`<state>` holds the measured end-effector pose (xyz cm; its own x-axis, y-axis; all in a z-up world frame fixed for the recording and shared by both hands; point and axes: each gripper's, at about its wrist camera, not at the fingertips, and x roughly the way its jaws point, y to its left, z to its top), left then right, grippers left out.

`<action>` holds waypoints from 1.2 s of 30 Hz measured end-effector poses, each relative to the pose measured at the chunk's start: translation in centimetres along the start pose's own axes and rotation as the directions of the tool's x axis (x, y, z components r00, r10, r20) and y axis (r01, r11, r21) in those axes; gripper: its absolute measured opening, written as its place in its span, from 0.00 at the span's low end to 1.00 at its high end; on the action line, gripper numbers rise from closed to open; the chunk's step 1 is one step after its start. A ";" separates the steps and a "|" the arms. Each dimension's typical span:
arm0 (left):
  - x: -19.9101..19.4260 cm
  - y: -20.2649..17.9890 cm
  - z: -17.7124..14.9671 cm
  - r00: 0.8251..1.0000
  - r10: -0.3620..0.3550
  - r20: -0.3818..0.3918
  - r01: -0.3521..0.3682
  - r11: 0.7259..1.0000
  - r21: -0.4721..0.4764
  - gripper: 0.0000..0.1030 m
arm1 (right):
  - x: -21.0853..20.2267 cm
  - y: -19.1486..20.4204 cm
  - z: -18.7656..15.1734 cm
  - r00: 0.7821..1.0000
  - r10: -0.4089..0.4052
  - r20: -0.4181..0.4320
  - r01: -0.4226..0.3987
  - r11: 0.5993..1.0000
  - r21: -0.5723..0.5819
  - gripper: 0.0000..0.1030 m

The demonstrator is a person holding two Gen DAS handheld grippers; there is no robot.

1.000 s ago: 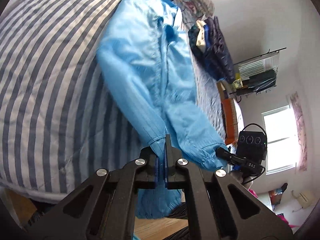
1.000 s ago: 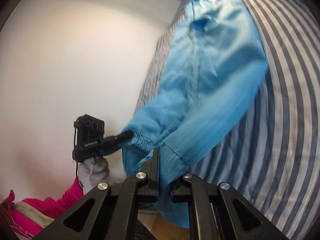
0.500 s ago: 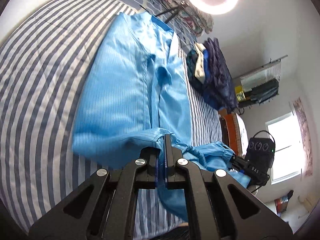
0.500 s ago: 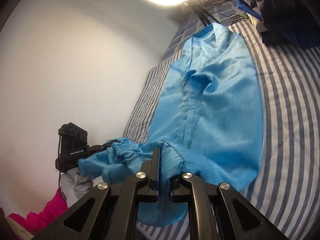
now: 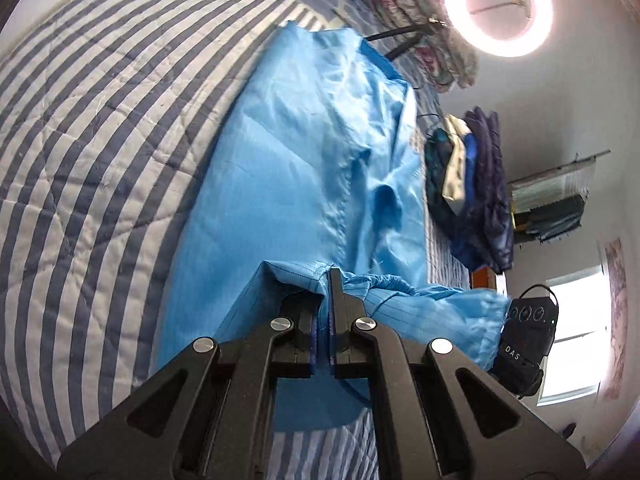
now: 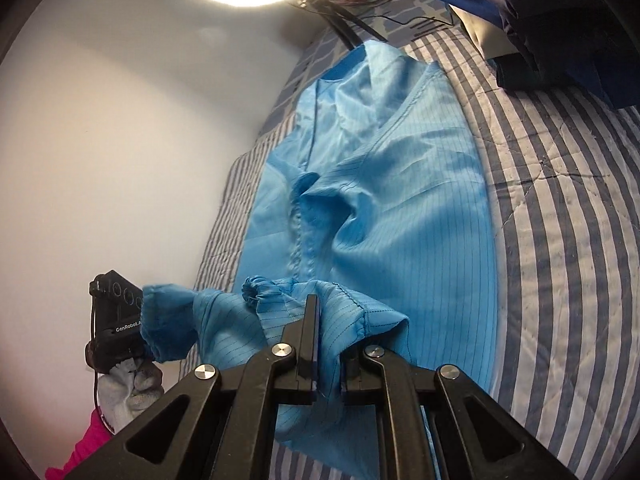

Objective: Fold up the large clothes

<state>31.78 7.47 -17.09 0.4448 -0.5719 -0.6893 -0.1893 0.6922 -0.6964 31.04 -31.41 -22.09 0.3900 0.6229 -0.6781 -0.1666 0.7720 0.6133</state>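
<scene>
A large light-blue pinstriped garment [image 5: 320,168] lies spread lengthwise on the striped bed, collar at the far end; it also shows in the right wrist view [image 6: 392,216]. My left gripper [image 5: 325,280] is shut on the garment's bottom hem, held just above the bed. My right gripper [image 6: 320,308] is shut on the same hem further along. The lifted hem and a gathered cuff [image 6: 256,290] hang bunched between the two grippers. The other gripper shows at each frame's edge, the right one in the left wrist view [image 5: 524,340] and the left one in the right wrist view [image 6: 114,328].
The bed has a blue-and-white striped quilt [image 5: 92,152]. A pile of dark clothes [image 5: 476,184] lies on the bed's right side. A ring light [image 5: 498,4] on a tripod stands past the collar. A white wall [image 6: 120,140] runs along the bed's left side.
Both grippers have carried the hem forward over the bed toward the collar and lower. The garment's body, hanging off the bed edge before, now lies flatter on the quilt.
</scene>
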 end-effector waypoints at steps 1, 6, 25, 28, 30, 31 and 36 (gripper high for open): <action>0.3 0.3 0.2 1.000 0.011 0.001 -0.011 1.000 -0.001 0.01 | 0.3 -0.4 0.1 1.000 -0.003 -0.006 0.004 1.000 0.010 0.04; 1.2 1.2 0.9 1.000 0.029 -0.006 -0.029 1.000 -0.004 0.01 | 1.1 -1.2 0.6 1.000 0.001 -0.020 -0.001 1.000 0.023 0.13; -2.8 -2.1 0.8 0.997 0.061 0.052 -0.074 0.955 0.288 0.52 | -1.2 2.3 -0.8 0.996 -0.034 -0.086 0.011 0.965 -0.260 0.30; -1.4 -1.5 0.3 0.997 0.083 0.011 -0.082 0.951 0.299 0.44 | 1.6 3.2 -2.2 0.974 -0.075 -0.213 -0.008 0.931 -0.364 0.29; -0.6 -1.2 0.2 0.996 0.087 -0.010 -0.080 0.951 0.297 0.44 | 3.4 3.4 -2.8 0.960 -0.120 -0.254 0.002 0.906 -0.423 0.29; -0.3 -1.0 0.2 0.996 0.093 -0.017 -0.084 0.951 0.297 0.44 | 4.2 3.6 -2.9 0.955 -0.153 -0.255 0.023 0.893 -0.449 0.29; 0.3 -0.3 0.6 0.993 0.113 -0.015 -0.104 0.950 0.296 0.44 | 5.7 4.2 0.7 0.963 -0.230 -0.141 0.135 0.862 -0.488 0.29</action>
<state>32.47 7.33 -17.04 0.4074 -0.4965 -0.7665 0.0333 0.8469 -0.5308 33.16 -24.69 -23.10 0.2862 0.4397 -0.8513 -0.5331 0.8114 0.2398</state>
